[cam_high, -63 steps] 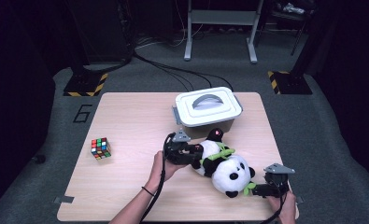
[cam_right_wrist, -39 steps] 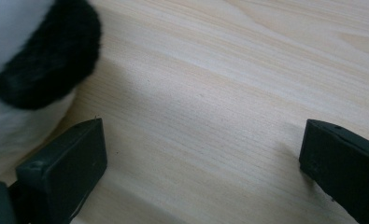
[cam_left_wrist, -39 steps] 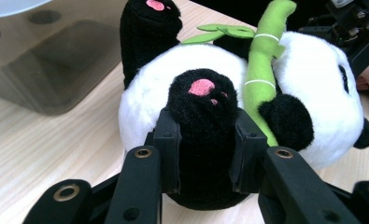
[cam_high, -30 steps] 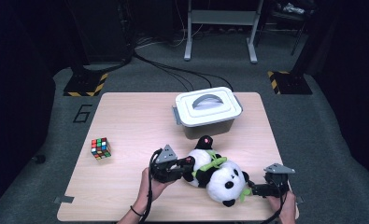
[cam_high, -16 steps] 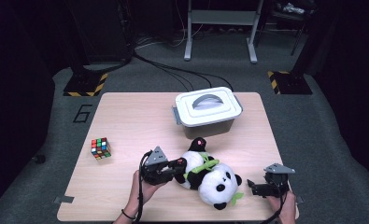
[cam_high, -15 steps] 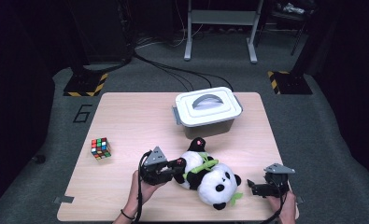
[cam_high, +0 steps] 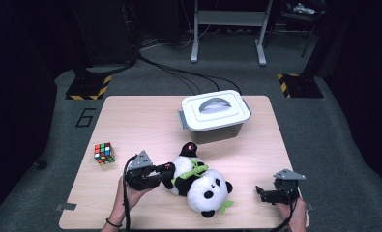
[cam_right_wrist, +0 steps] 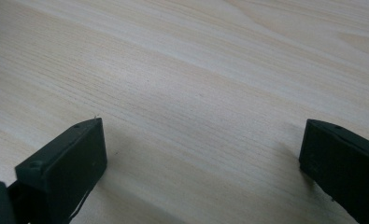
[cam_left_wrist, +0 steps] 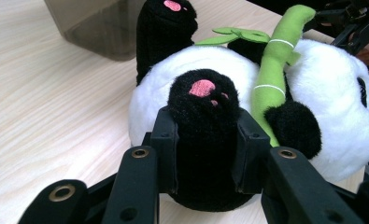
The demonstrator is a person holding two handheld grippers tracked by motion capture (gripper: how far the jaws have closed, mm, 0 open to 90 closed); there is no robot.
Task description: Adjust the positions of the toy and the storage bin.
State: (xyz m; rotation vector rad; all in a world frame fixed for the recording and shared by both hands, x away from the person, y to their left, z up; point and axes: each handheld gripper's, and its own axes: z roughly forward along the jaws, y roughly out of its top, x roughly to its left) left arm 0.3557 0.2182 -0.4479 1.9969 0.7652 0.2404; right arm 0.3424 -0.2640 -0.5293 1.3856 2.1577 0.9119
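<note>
- We are gripping the plush panda (cam_high: 198, 181) by one black hind paw (cam_left_wrist: 205, 135) with the left gripper (cam_high: 167, 169); in the left gripper view both pads are pressing into the fur, though the jaws have just been easing open a little while the paw stays pinched between them.
- We are dragging the toy across the table (cam_high: 135, 121): compared with two seconds back, the panda is now lying farther to the left and nearer the front edge, and our left hand (cam_high: 130, 193) has come away from the box toward the middle of the board.
- The panda is now lying on its back, well clear of the lidded white box (cam_high: 215, 113), its head pointing toward the right gripper (cam_high: 260, 192) and its green bamboo stalk (cam_left_wrist: 275, 70) slanting across its belly.
- The right gripper is resting near the table's front right corner just as it was, jaws standing wide apart over bare wood with nothing between them.
- The colour cube (cam_high: 104, 153) is sitting untouched at the left, where it was earlier.
- We are judging that this shift is repositioning the toy away from the box; the slight loosening may mean we are about to let the paw go.
- If the pull goes on, the soft paw could be slipping out of that relaxed pinch.
</note>
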